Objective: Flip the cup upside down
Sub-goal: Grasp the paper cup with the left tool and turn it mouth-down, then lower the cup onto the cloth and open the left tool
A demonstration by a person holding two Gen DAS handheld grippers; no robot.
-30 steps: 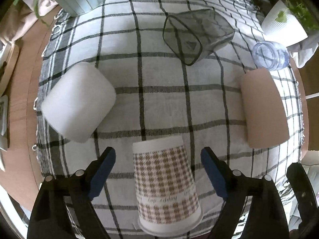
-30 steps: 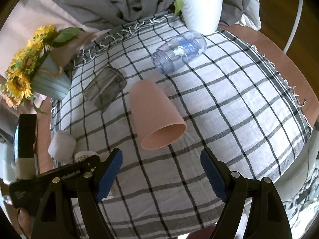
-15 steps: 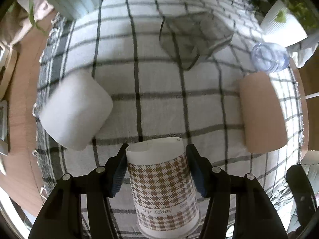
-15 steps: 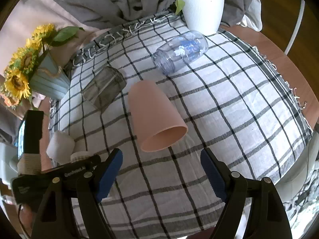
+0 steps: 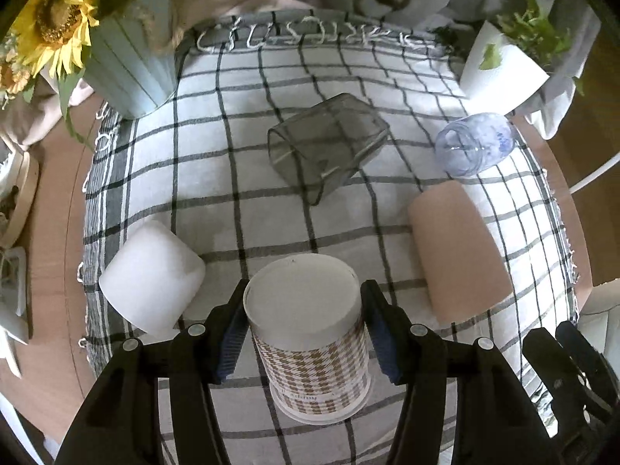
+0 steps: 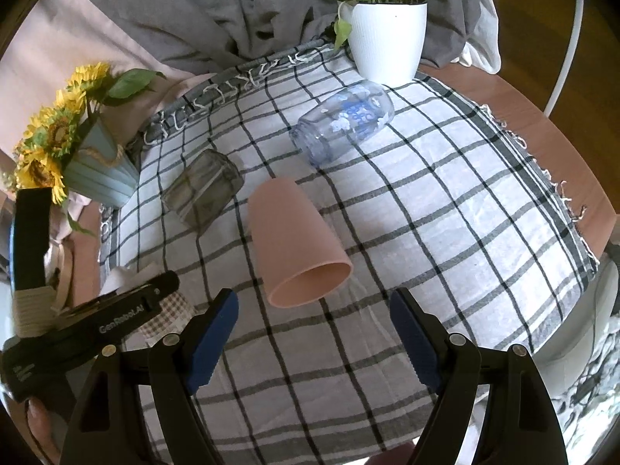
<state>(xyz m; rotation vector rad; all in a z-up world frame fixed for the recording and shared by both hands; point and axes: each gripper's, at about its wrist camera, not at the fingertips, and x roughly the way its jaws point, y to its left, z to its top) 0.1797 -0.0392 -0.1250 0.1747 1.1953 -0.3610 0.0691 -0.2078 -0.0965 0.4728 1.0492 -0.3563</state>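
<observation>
My left gripper [image 5: 304,333] is shut on a brown houndstooth paper cup [image 5: 310,345]. The cup stands upside down, white base up and rim down near the checked cloth [image 5: 240,178]; whether the rim touches the cloth I cannot tell. A sliver of the cup shows in the right wrist view [image 6: 162,314] behind the left gripper's body. My right gripper [image 6: 314,341] is open and empty, hovering just in front of a pink cup [image 6: 294,240] that lies on its side, mouth toward me.
A white cup [image 5: 151,275], a grey square tumbler [image 5: 325,147], a blue glass jar [image 5: 472,147] and the pink cup [image 5: 457,259] all lie on their sides. A sunflower vase [image 5: 128,66] and a white plant pot [image 5: 500,73] stand at the back. The table's wooden edge [image 6: 542,124] curves right.
My left gripper closed on the houndstooth cup, which lay on its side, and tipped it up until its base faces upward. The right gripper stayed open and almost still.
</observation>
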